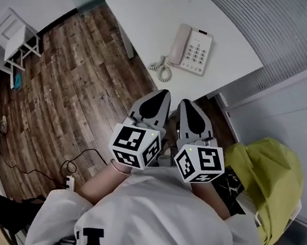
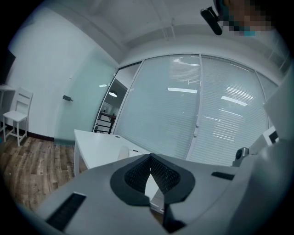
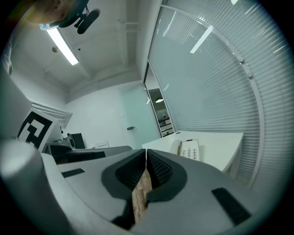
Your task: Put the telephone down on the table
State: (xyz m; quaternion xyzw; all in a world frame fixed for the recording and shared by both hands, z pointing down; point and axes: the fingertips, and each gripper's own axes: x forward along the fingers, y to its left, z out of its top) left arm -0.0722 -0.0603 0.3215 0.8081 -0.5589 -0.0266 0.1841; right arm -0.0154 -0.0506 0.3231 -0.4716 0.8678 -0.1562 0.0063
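Telephone (image 1: 191,49) lies flat on the white table (image 1: 145,11) near its front edge. The handset (image 1: 179,44) is seated on the left and the coiled cord (image 1: 160,68) trails toward you. Its long axis runs away from you. It's dead ahead and well apart from both tools. Your right gripper (image 1: 188,104) looks slightly nearer than your left gripper (image 1: 162,95). Both have their jaws pressed together, holding nothing.
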